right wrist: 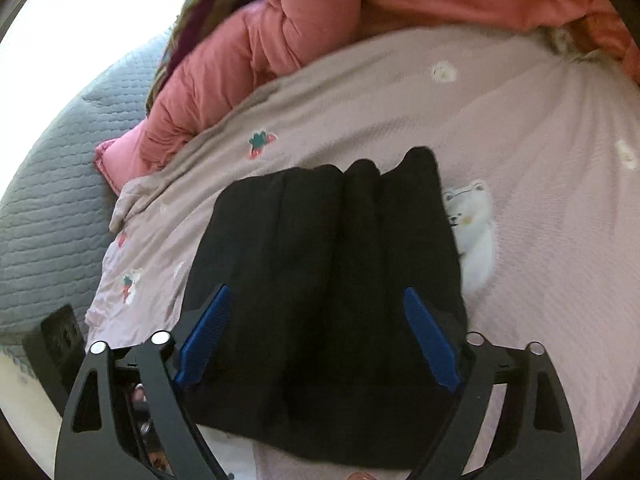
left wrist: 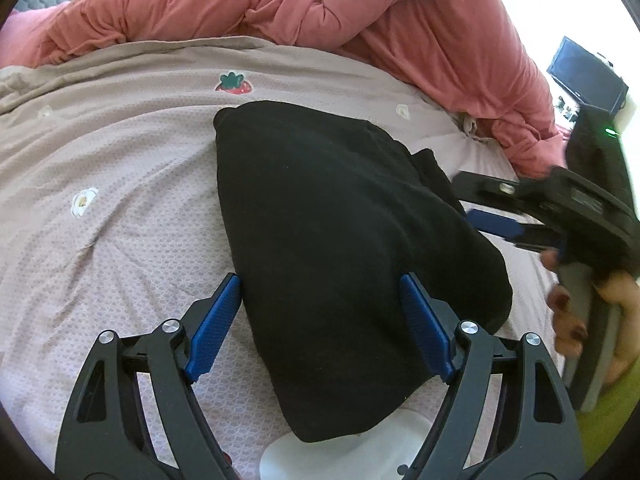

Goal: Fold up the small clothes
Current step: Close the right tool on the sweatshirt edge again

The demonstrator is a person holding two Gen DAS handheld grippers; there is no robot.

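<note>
A black garment (left wrist: 340,240) lies folded on the pale pink bedsheet (left wrist: 120,200). In the right wrist view the garment (right wrist: 320,260) shows several lengthwise folds. My left gripper (left wrist: 320,280) hovers over its near part, open, with the blue pads (left wrist: 216,328) wide apart on either side of the cloth and not pressing it. My right gripper (right wrist: 318,292) is open too, its jaws spread wide over the near edge of the garment with nothing pinched. In the left wrist view the right gripper (left wrist: 472,196) comes in from the right edge, held by a hand (left wrist: 568,320).
A bunched salmon-pink duvet (left wrist: 360,12) lies along the far side of the bed. A grey quilted cover (right wrist: 48,208) lies at the left. The sheet carries a strawberry print (left wrist: 234,83) and a white bear patch (right wrist: 472,224). A dark screen (left wrist: 584,76) stands far right.
</note>
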